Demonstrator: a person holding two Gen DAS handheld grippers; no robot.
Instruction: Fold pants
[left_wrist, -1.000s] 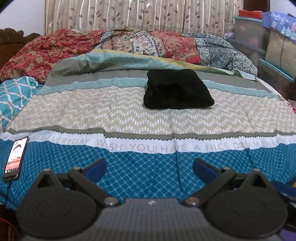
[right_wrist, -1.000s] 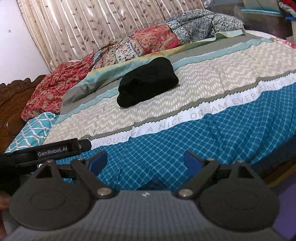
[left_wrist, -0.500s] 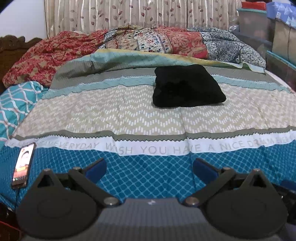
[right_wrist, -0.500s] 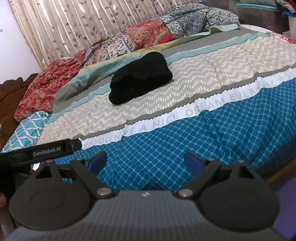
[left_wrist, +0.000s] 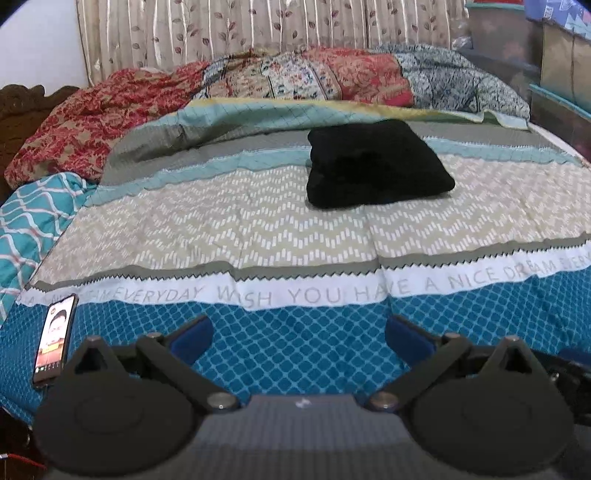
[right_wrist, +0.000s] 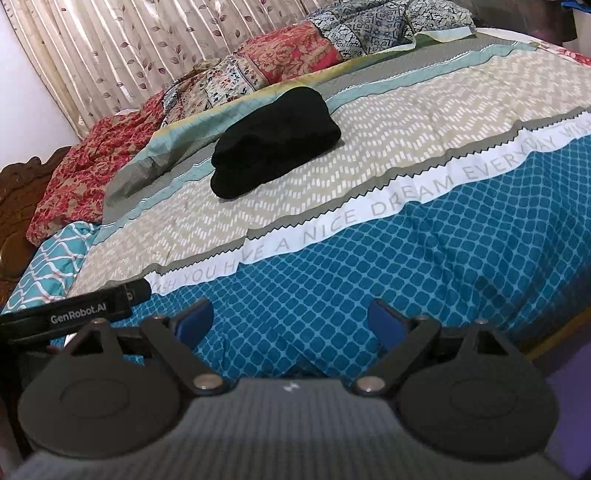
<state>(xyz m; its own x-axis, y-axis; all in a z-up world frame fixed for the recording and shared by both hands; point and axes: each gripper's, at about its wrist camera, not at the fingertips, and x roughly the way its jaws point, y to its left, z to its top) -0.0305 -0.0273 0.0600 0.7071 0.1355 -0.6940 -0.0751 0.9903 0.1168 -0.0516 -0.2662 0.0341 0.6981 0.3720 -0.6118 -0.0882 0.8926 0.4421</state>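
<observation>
Black pants (left_wrist: 376, 162) lie folded into a compact bundle on the beige zigzag band of the bedspread (left_wrist: 221, 229), far ahead of both grippers; they also show in the right wrist view (right_wrist: 273, 142). My left gripper (left_wrist: 297, 334) is open and empty, hovering over the blue patterned band near the bed's front edge. My right gripper (right_wrist: 291, 319) is open and empty over the same blue band. The left gripper's strap marked GenRobot.AI (right_wrist: 77, 314) shows at the left of the right wrist view.
A phone (left_wrist: 55, 343) with a lit screen lies on the bed's front left. Rumpled patterned quilts (left_wrist: 295, 81) pile along the far side below a curtain (left_wrist: 258, 29). Storage boxes (left_wrist: 554, 66) stand at the right. A carved wooden headboard (right_wrist: 18, 206) is at the left.
Both grippers have drifted slightly, so the bed and pants shift in view; the right view now sits closer and more tilted. The pants have not moved. Both grippers stay open.
</observation>
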